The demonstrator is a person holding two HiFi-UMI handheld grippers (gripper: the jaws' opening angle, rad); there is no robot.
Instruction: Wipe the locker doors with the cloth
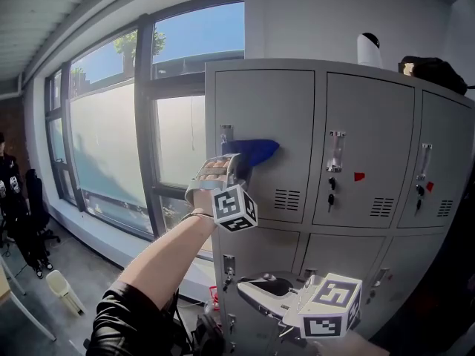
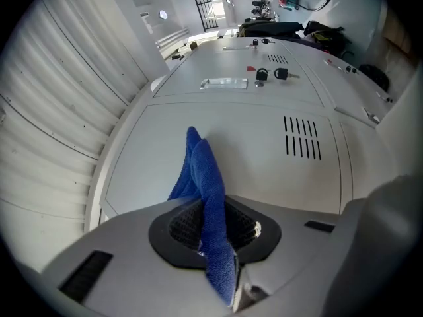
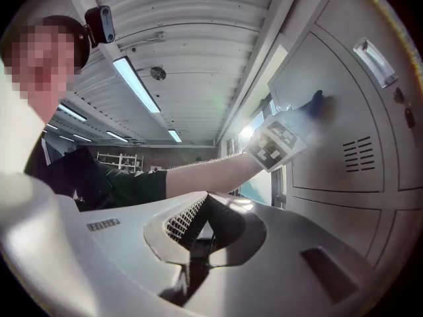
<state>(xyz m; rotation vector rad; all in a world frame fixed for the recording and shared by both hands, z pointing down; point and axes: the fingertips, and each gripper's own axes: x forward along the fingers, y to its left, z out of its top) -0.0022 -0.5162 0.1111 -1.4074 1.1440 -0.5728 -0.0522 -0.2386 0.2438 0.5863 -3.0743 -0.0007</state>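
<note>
Cloth [image 2: 208,203] pinched between left gripper [image 2: 213,228] fingers, free end against upper-left locker door [image 1: 286,121] beside its handle [image 1: 225,134]; long axis running from fingers toward door. Right gripper [image 3: 198,235] fingers pressed together, empty, low, well apart from cloth.

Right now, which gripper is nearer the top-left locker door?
Left. The left gripper holds the blue cloth at that door; the right gripper hangs shut before the lower lockers.
</note>
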